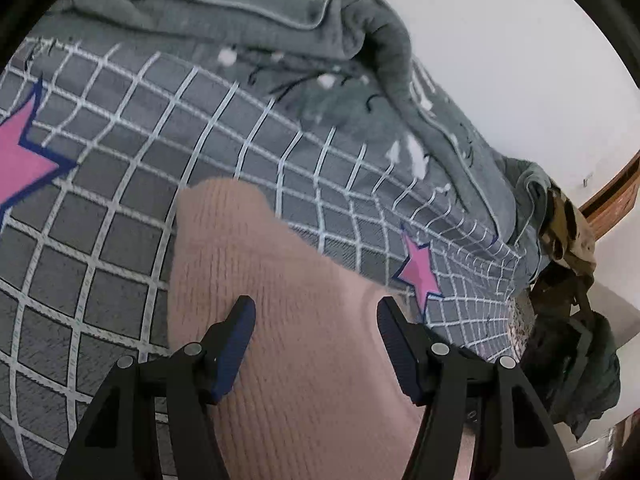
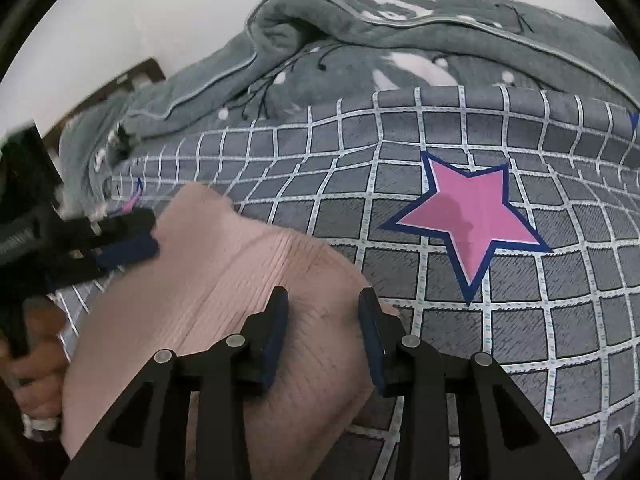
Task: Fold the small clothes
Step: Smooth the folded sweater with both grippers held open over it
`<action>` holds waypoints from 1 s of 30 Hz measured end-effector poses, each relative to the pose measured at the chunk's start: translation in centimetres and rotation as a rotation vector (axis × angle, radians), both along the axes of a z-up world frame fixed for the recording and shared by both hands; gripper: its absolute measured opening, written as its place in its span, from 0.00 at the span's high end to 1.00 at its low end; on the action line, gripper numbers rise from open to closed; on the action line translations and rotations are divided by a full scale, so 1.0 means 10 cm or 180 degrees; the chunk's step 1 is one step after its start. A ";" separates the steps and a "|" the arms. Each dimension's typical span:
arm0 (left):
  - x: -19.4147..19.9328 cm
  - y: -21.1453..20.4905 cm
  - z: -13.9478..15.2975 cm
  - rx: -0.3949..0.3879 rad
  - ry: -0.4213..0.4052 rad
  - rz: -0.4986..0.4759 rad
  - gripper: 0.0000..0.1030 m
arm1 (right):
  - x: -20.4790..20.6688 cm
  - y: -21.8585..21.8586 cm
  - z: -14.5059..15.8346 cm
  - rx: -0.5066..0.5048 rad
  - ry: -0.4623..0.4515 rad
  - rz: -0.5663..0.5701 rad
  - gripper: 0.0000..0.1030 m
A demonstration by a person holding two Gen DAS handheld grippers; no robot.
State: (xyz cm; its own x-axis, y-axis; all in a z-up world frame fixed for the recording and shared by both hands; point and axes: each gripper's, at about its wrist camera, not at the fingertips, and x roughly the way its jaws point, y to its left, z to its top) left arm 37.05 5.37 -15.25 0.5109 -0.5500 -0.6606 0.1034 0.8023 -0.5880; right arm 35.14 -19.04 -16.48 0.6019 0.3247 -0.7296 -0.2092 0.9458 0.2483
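In your left wrist view, the pink knit garment point(image 1: 280, 280) lies on the checked bedsheet point(image 1: 120, 220) directly under and ahead of your left hand-held gripper point(image 1: 316, 316), whose jaws stand apart over it, its length running away up-left. In your right wrist view, the right hand-held gripper point(image 2: 324, 312) hovers with jaws apart over the garment's near right corner, seemingly nearer an edge, while the left sits at the far left edge.

- I see a pale pink ribbed knit garment point(image 2: 224, 280).
- The bedsheet point(image 2: 520, 340) is grey, white-gridded, with a navy-edged pink star point(image 2: 468, 220) at two o'clock.
- At twelve, a grey-green blanket point(image 2: 360, 40).
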 end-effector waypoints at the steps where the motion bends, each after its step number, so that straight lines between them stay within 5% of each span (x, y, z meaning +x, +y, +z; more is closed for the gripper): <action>1: -0.02 0.00 -0.01 -0.0006 -0.0015 -0.0001 0.41 | -0.01 0.01 0.00 -0.0020 -0.0023 -0.0010 0.66; 7: -0.10 -0.07 -0.02 0.0204 -0.0141 -0.0010 0.41 | -0.10 0.10 0.01 -0.0232 -0.0190 -0.0050 0.66; 30: -0.44 -0.08 0.11 0.0583 -0.0472 0.0336 0.41 | -0.12 0.02 0.02 -0.0067 -0.0199 -0.0080 0.61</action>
State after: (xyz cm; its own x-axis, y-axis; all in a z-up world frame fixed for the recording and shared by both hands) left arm 32.63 4.57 -14.13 0.6579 -0.3666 -0.6579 0.0878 0.9049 -0.4164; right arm 33.90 -18.88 -16.28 0.6542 0.2940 -0.6969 -0.1998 0.9558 0.2156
